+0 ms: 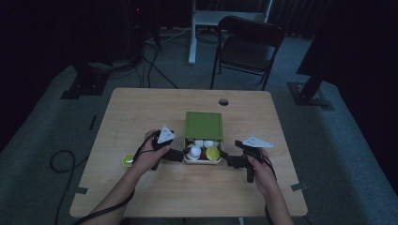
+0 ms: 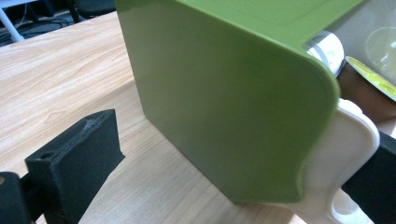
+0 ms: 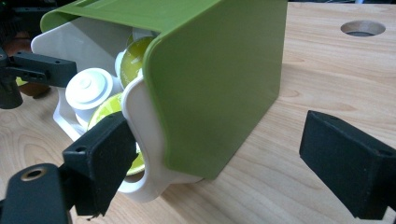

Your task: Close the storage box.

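Two open grippers flanked the green capsule dispenser [image 1: 203, 125] at mid-worktop [image 1: 141, 112], left gripper [image 1: 179, 155] and right gripper [image 1: 227, 158] jaws wide beside its white drawer [image 3: 144, 140]; closing squarely on both sides looked wisest.

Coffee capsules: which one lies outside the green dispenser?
The yellow-green-lidded capsule alone on the table, left of the left gripper; the others sit in the dispenser's white tray.

Dim, murky high view; both gripper views brighter, blurred up close.
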The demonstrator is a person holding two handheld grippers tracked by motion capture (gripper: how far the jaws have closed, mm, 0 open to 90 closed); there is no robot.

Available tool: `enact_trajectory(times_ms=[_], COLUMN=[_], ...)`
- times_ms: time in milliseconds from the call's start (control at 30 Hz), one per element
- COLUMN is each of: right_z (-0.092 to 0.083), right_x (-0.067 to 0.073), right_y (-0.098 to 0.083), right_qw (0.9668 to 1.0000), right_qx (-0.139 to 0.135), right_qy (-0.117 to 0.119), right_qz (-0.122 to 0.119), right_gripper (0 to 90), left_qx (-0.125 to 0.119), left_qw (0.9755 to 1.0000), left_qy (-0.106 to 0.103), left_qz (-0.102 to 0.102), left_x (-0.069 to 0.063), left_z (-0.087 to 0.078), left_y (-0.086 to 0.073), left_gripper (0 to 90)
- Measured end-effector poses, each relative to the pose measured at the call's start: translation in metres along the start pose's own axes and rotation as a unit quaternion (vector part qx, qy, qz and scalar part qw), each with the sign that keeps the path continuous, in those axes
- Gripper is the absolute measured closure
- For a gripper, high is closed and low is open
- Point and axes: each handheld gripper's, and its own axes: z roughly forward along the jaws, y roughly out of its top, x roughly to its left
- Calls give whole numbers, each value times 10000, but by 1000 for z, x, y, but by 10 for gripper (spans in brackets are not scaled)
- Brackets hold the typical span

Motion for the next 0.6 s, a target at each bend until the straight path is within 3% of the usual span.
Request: enact_trajectory(times_ms=[167, 600], right_z=[2, 7], right_x=[-2, -5], right_y=[3, 6], right_qw=[10000, 9999], right_qx=[13, 12], right_qy=[-24, -114], right_qz=[-55, -35], right_gripper=[107, 107], left_qx=[24, 50], left_qw=[10000, 9999], left_qy=[48, 99], left_qz=[74, 45], left_x=[1, 6], left_z=[2, 6], left_y=[3, 6], left_gripper=[9, 9])
